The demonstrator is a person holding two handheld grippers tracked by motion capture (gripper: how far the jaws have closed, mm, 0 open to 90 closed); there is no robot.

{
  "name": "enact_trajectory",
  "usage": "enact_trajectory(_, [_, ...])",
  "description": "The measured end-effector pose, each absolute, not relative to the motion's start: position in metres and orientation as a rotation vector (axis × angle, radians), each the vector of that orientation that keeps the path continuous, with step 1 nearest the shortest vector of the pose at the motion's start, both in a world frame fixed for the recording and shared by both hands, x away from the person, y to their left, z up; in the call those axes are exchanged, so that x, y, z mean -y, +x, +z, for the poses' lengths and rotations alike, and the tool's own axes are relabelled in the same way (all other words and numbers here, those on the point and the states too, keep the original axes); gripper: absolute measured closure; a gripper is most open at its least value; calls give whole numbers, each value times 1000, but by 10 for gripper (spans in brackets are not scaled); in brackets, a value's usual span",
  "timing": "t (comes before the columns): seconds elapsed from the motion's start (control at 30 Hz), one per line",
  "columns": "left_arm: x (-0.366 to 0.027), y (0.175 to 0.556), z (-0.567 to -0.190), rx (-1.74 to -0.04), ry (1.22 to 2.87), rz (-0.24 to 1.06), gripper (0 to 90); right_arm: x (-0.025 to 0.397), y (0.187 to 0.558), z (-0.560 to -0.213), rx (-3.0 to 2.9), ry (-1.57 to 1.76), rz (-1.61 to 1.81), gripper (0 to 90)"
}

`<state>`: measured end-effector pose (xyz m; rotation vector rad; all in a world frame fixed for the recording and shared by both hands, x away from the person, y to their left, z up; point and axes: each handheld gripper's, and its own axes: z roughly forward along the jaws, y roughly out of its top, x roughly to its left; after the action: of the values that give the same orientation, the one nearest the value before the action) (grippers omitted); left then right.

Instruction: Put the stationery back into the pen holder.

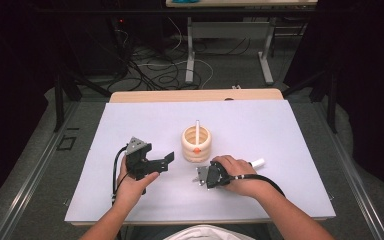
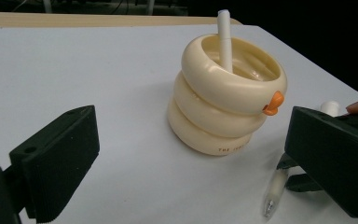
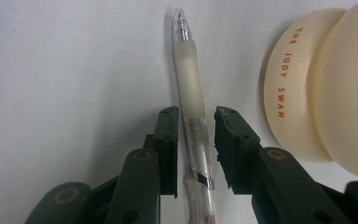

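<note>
Dark curtains and tangled floor cables are framing a pale table point(image 1: 280, 150) where a person is working with a handheld gripper in each hand. Largest on its surface is the cream pen holder point(image 1: 196, 144), shaped like three stacked rings with a small orange beak; it is standing upright near the middle and already holding one white pen point(image 1: 197, 128) leaning inside. It looks like hollow moulded plastic, so I am judging it light enough to tip or slide if nudged from the side. The left gripper point(image 1: 161, 163) is waiting to the holder's left with its jaws spread wide, holding nothing. The right gripper point(image 3: 192, 144) is lying low just in front of the holder, its jaws parted on either side of a clear pen point(image 3: 192, 121) that is lying flat on the table; a gap is showing against the right jaw, so it is not yet clamping. This pen is looking slim, stiff and light, with a smooth transparent barrel that is likely slippery and a frosted sleeve nearer the tip that should be offering better purchase. Taking hold across the barrel just behind that sleeve, where the jaws are now standing, seems sensible, squeezing squarely so it is not rolling away.
</note>
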<state>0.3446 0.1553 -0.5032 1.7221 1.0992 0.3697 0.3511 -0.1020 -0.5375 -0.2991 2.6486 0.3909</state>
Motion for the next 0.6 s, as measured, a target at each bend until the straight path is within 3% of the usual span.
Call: enact_trajectory(0.6, [-155, 345, -504, -1103, 1721, 374, 33, 99, 347, -540, -2610, -410, 325, 791])
